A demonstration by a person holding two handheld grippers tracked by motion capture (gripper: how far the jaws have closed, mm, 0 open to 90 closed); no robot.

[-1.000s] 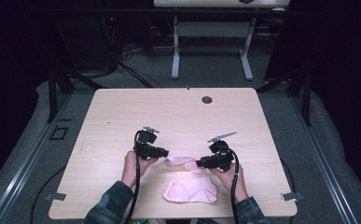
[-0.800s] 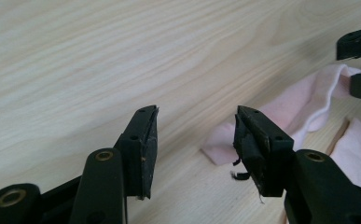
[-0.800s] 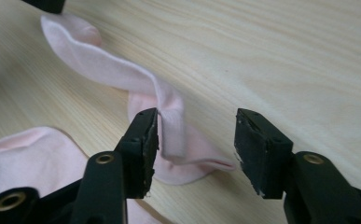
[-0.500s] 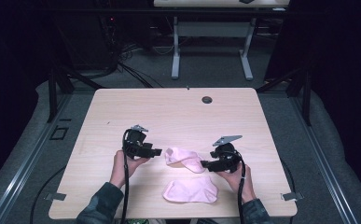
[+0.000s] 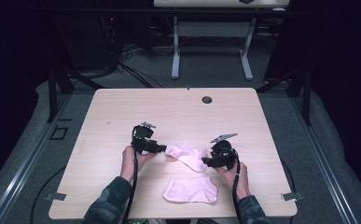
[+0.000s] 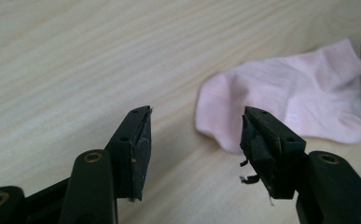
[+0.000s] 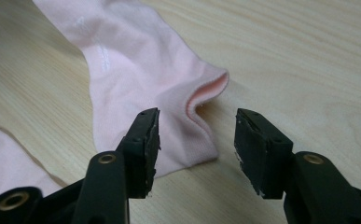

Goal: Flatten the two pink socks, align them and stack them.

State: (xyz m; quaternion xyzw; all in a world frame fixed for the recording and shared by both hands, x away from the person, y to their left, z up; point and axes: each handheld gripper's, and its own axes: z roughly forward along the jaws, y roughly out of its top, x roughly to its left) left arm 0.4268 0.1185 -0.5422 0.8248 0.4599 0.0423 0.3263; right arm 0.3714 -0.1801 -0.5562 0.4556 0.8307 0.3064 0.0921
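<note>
Upper sock [image 5: 187,157] released, flat, second sock [image 5: 190,191] in high view

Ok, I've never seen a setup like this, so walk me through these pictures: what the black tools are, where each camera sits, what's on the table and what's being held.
A person sits at a light wooden table and holds a black two-jaw gripper in each hand: the left gripper and the right gripper.

The high view comes from a fixed camera above, looking down on the table. The two gripper views come from small cameras riding on each tool, looking along its own jaws.

Two pale pink ankle socks lie on the wood. One stretched sock lies between the tools; the other flat sock lies nearer the person.

Both sets of jaws have just been moving and now stand apart. The left jaws hold nothing. The right jaws stand by the stretched sock's cuff without pinching it.
</note>
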